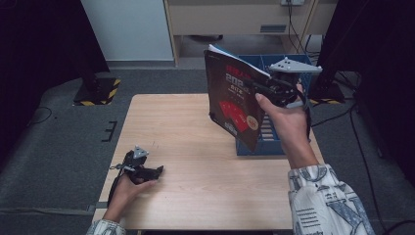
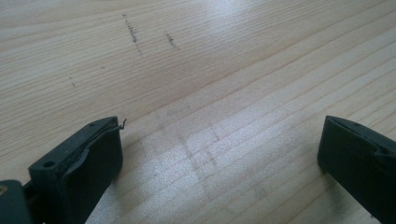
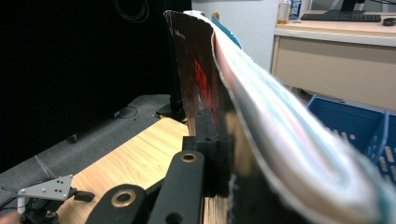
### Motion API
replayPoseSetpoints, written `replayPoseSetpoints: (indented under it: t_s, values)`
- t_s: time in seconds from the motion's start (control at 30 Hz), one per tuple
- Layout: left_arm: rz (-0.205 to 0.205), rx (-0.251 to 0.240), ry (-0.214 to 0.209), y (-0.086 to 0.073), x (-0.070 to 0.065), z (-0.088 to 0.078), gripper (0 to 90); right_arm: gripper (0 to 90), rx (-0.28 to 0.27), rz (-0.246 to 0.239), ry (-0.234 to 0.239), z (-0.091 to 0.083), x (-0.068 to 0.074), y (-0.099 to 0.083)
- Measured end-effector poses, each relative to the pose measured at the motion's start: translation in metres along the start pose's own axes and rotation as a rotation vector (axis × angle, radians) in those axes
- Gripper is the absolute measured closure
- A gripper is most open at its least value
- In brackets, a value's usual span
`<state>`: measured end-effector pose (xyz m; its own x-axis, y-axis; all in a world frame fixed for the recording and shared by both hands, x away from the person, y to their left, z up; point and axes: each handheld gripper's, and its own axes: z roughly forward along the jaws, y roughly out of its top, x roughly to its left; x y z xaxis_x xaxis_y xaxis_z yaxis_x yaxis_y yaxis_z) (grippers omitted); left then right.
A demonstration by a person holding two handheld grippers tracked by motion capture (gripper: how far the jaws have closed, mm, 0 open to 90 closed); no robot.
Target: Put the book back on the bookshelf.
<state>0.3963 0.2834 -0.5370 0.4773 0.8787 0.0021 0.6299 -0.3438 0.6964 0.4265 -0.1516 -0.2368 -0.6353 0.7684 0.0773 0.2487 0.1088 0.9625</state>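
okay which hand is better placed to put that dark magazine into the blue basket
Right, most likely. The right gripper is already clamped on the magazine, holding it upright beside the blue basket. The left gripper rests open on the table, far from both.

Black right gripper (image 1: 258, 87): grey three-cornered plate on top, brass rings behind jaws. Black left gripper (image 1: 159, 170): small grey plate above. White sleeves, dark pattern.
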Motion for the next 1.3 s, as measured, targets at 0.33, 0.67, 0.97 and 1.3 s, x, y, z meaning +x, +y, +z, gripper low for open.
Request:
replayPoseSetpoints:
  t_s: [0.33, 0.67, 0.97, 1.3]
  values:
    - [-0.002, -0.001, 0.002, 0.0, 0.0, 0.0, 0.0, 87.1, -0.009, 0.016, -0.036, -0.016, -0.017, -0.002]
    - [-0.006, -0.003, 0.005, 0.0, -0.001, 0.001, 0.0, 87.2, -0.02, 0.027, -0.087, -0.042, -0.034, -0.003]
    - [-0.007, -0.003, 0.006, 0.0, -0.001, 0.001, 0.0, 87.1, -0.017, 0.035, -0.132, -0.06, -0.05, -0.009]
    - [-0.012, -0.004, 0.011, 0.001, -0.002, 0.001, 0.0, 87.2, -0.032, 0.057, -0.182, -0.082, -0.067, -0.014]
